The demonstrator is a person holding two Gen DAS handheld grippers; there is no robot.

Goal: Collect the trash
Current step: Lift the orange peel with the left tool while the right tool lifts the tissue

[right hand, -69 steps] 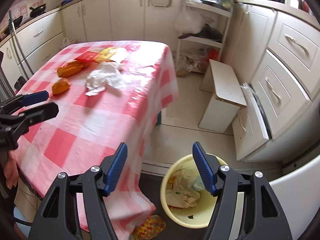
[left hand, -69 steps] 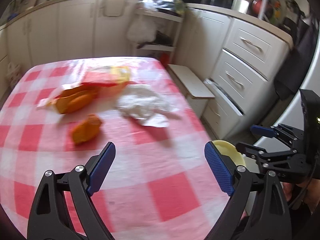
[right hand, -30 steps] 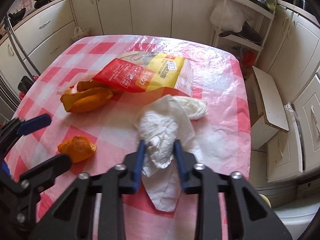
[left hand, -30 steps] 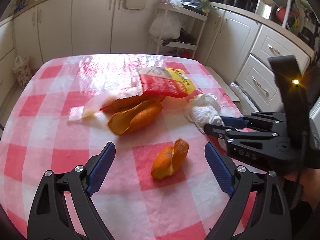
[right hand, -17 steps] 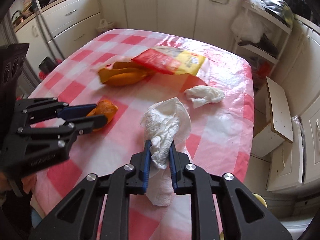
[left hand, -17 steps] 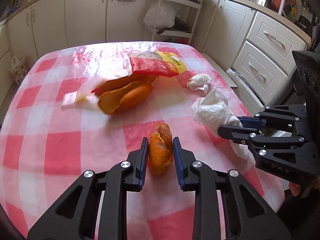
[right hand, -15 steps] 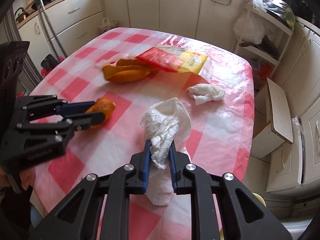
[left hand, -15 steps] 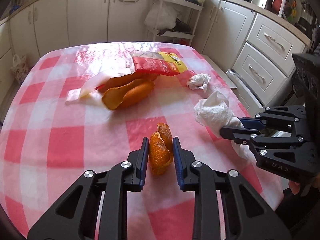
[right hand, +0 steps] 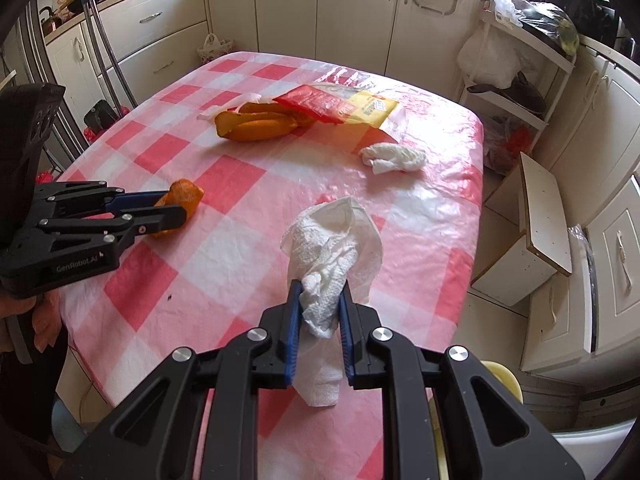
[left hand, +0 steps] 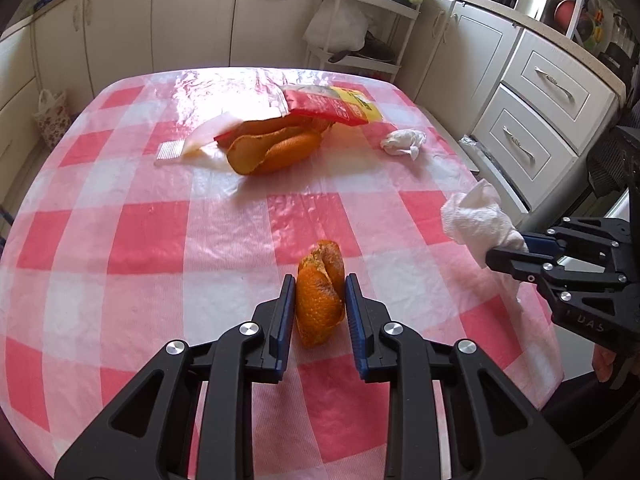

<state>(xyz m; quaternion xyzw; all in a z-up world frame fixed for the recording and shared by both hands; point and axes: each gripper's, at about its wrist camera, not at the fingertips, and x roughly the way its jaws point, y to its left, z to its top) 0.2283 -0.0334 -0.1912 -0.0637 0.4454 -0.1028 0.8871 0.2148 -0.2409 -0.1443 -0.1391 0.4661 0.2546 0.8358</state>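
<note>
Orange peel chunk [left hand: 320, 300], curled and rough-skinned, sits clamped between the blue pads of the left gripper [left hand: 319, 304]; pads press both sides of it, jaws narrow, peel just above the red-and-white checked plastic tablecloth [left hand: 160, 240]. In the right wrist view the same peel shows at 9 o'clock, pinched at the left gripper's tips. White crumpled paper towel [right hand: 332, 256] is gripped by the right gripper [right hand: 320, 312], jaws nearly closed on its bunched middle, loose tail hanging down below the pads, top fanning up toward 12 o'clock. From the left wrist view that towel and right gripper are at 3 o'clock, over the table's right edge.

On the cloth: small white wadded tissue [right hand: 392, 158] at 1 o'clock in the right view, lying alone near the far right edge. Long orange peel strips [left hand: 276, 148] at 12 o'clock in the left view, partly under a red-and-yellow snack wrapper [left hand: 332, 106] touching them. Pale yellow plastic bin [right hand: 500, 380], only its rim visible, at 4 o'clock in the right view, on the floor beside the table. Cream kitchen cabinets [right hand: 280, 4] behind.
</note>
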